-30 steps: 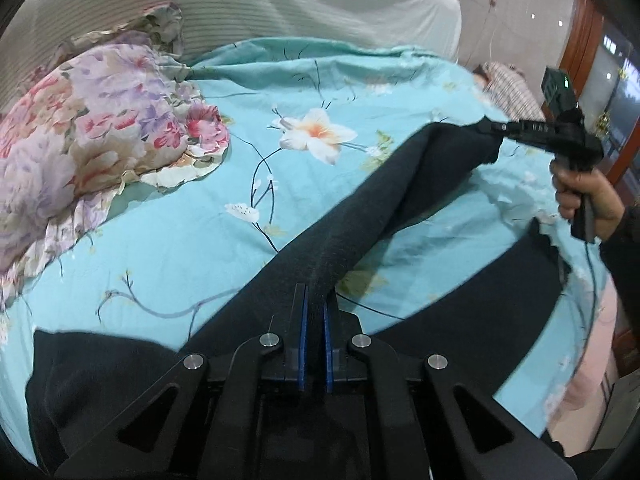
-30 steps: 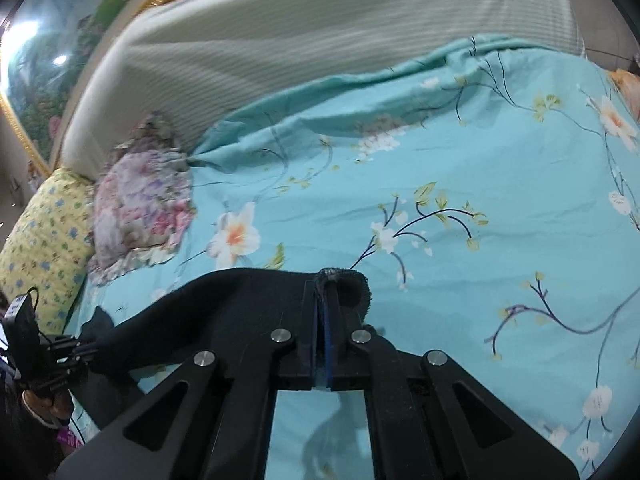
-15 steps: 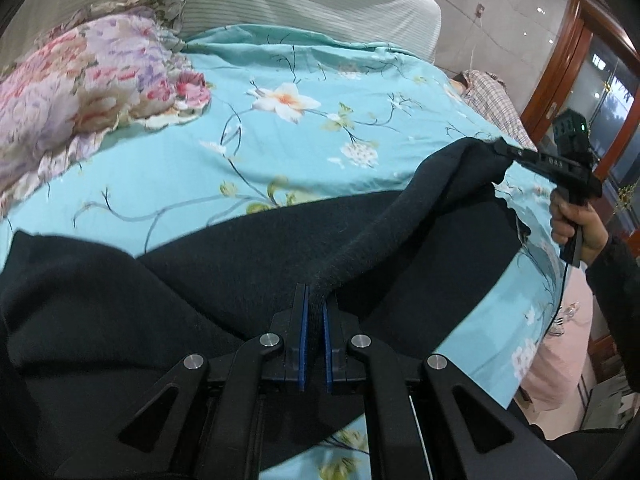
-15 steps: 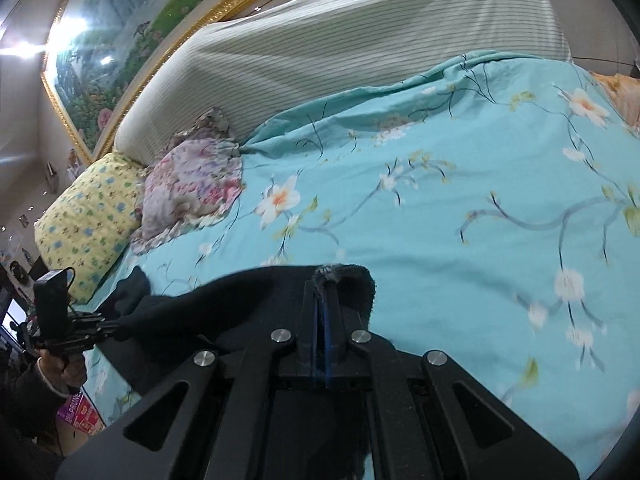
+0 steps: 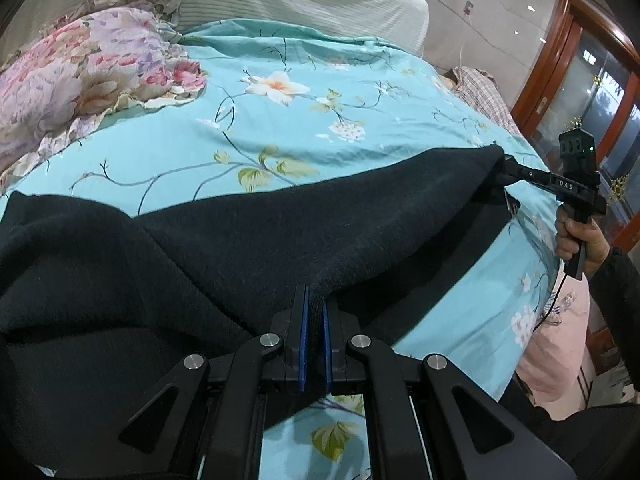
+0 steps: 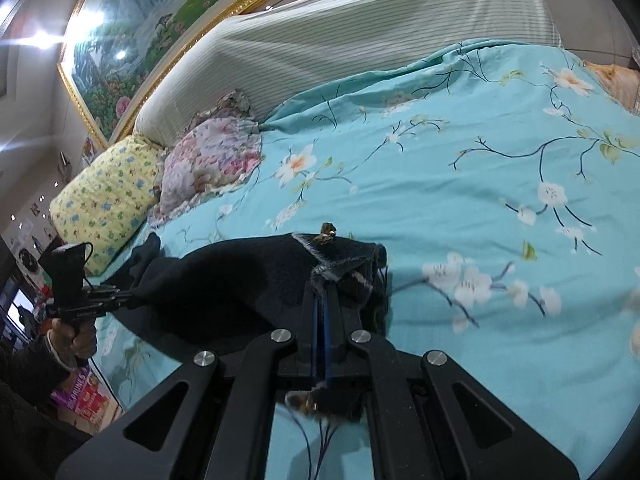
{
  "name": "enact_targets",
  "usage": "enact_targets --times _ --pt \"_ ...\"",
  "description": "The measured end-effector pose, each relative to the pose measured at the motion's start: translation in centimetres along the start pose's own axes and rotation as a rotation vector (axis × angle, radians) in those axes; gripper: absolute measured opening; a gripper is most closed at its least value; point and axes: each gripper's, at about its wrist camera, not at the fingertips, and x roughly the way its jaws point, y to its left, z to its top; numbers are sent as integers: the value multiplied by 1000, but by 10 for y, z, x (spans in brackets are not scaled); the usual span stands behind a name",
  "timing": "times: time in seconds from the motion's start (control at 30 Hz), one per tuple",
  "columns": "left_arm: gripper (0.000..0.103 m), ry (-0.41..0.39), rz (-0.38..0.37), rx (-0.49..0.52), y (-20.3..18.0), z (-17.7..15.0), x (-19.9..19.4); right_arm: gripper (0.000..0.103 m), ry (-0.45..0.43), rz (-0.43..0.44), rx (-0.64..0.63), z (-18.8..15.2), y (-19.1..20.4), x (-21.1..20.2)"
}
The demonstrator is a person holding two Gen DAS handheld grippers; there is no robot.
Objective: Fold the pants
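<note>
Black pants [image 5: 280, 232] lie stretched across the teal floral bedspread [image 5: 260, 132], one layer drawn over another. At the bottom of the left wrist view, my left gripper [image 5: 314, 294] is shut on a pinched fold of the pants. The right gripper [image 5: 506, 162] grips the far end at the right, with a hand [image 5: 580, 236] on its handle. In the right wrist view, my right gripper [image 6: 323, 284] is shut on a pants [image 6: 248, 280] edge that shows a pale seam and a metal fastener. The left gripper [image 6: 128, 292] holds the other end at the far left.
A floral pillow [image 5: 80, 76] and a yellow pillow [image 6: 108, 200] lie by the striped headboard [image 6: 360, 40]. A gold-framed painting [image 6: 160, 12] hangs above. Plaid cloth [image 5: 484, 92] lies at the bed's far corner, and pink fabric [image 5: 556, 344] hangs beyond its right edge. A coloured box [image 6: 80, 396] is below left.
Both grippers carried the pants toward the near side of the bed and a little lower. The raised, stretched leg now lies over the other layer. Both grips stayed shut.
</note>
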Motion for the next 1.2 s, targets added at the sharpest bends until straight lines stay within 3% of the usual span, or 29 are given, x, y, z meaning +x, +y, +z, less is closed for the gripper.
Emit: enact_targets --times 0.27,0.43,0.47,0.53,0.57,0.6,0.73,0.93,1.2 --pt "6 39 21 0 -1 -18 12 3 47 -68 9 -20 -4 -5" --pt "12 44 30 -20 -1 -20 5 6 69 -101 33 -26 -1 -8" --pt "13 41 33 -29 0 -21 2 11 73 -120 36 -27 0 -9" --pt "22 39 27 -57 2 -23 -3 35 59 -155 41 -27 2 -16" --pt "25 36 22 -74 4 -23 -6 55 40 -164 52 -26 2 -23" --pt "28 28 22 -95 5 -24 -10 63 16 -165 58 -26 2 -29" --pt "46 3 62 -152 13 -24 -23 63 -68 -162 62 -22 11 -52" --pt "50 -28 103 -250 36 -21 -41 63 -97 -75 37 -14 39 -53" --pt "60 -45 179 -335 68 -3 -62 63 -41 71 6 -12 86 -4"
